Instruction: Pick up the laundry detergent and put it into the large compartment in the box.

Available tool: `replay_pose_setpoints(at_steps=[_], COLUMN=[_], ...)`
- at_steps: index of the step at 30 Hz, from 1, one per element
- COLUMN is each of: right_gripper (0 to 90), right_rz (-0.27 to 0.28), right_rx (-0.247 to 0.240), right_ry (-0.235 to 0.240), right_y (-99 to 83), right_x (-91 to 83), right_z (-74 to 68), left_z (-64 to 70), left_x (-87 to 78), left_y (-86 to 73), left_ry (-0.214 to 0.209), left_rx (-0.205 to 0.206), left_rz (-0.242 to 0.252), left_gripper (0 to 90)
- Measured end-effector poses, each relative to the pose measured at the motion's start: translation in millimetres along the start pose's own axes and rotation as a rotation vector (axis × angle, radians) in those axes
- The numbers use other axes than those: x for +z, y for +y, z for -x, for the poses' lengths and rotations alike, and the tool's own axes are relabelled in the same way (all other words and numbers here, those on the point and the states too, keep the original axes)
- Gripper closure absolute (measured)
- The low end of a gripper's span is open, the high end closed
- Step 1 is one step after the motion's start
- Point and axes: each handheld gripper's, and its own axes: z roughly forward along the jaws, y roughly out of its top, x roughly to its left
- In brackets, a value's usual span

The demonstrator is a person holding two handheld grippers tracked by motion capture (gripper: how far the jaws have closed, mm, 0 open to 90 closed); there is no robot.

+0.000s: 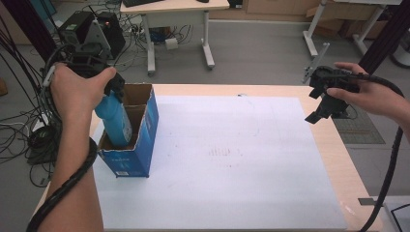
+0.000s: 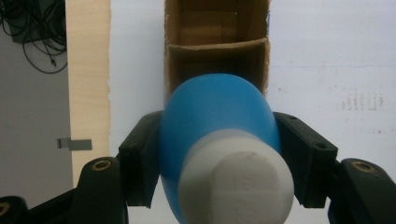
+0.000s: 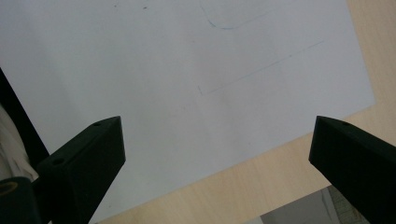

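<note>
I am gripping the bottle (image 2: pixel 215 121) in the left tongs (image 2: pixel 219 154), keeping it upright over the box (image 1: pixel 140 140) compartment; right tongs (image 3: pixel 215 154) are hanging released.

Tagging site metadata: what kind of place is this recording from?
Probably a lab or office workspace rigged for data collection: a tangle of cables on the floor, electronic boxes behind the table, and another desk with a keyboard.
</note>
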Motion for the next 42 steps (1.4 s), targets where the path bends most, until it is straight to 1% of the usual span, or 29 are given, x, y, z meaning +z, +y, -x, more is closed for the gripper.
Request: replay_pose_setpoints(at_steps=[1, 7, 12, 18, 19, 20, 23, 27, 30, 32, 36, 40, 42], right_gripper=[3.5, 3.5, 3.5, 3.5, 3.4, 3.4, 3.5, 3.5, 3.4, 3.5, 3.5, 3.5, 3.4], right_rz=[-0.001, -0.004, -0.008, -0.009, -0.002, -0.002, -0.007, -0.011, -0.011, -0.012, -0.008, -0.016, -0.012], right_rx=[0.001, -0.001, -0.003, -0.005, -0.003, -0.003, -0.002, 0.002, 0.006, 0.007, 0.010, 0.011, 0.010], right_ry=[0.000, -0.002, -0.003, -0.004, -0.003, -0.003, 0.002, 0.006, 0.009, 0.012, 0.015, 0.016, 0.015], right_y=[0.3, 1.3, 2.1, 1.9, 0.6, 0.6, 0.4, -0.7, -2.2, -2.9, -4.5, -4.0, -4.6], right_x=[0.1, 0.3, 0.5, 0.3, 0.5, 0.5, 2.9, 5.3, 6.5, 7.7, 9.4, 11.3, 11.2], right_z=[-0.6, -1.8, -3.6, -4.7, -4.7, -4.7, -4.4, -3.2, -2.1, -1.3, -0.5, 0.5, 0.9], left_z=[-1.7, -3.2, -1.0, 3.7, 4.9, 4.9, 6.2, 6.7, 8.3, 9.8, 9.5, 9.2, 9.7], left_x=[5.2, 14.5, 28.2, 43.3, 47.4, 47.4, 54.8, 63.1, 69.2, 74.2, 78.7, 84.8, 88.2], left_y=[-1.2, -3.2, -6.3, -5.7, -5.6, -5.6, -6.2, -6.8, -7.4, -5.8, -5.2, -6.4, -6.4], left_ry=[-0.006, -0.015, -0.010, -0.005, -0.006, -0.006, -0.010, -0.014, -0.008, -0.003, -0.003, -0.001, 0.004], left_rx=[0.001, 0.004, 0.013, 0.025, 0.032, 0.032, 0.039, 0.038, 0.041, 0.042, 0.039, 0.037, 0.043], left_rz=[0.000, 0.000, -0.003, -0.017, -0.020, -0.020, -0.022, -0.023, -0.020, -0.028, -0.032, -0.033, -0.040], left_gripper=[37.7, 37.7, 37.7, 37.7, 37.7, 37.7, 37.7, 37.6, 37.6, 37.6, 37.6, 37.6, 37.6])
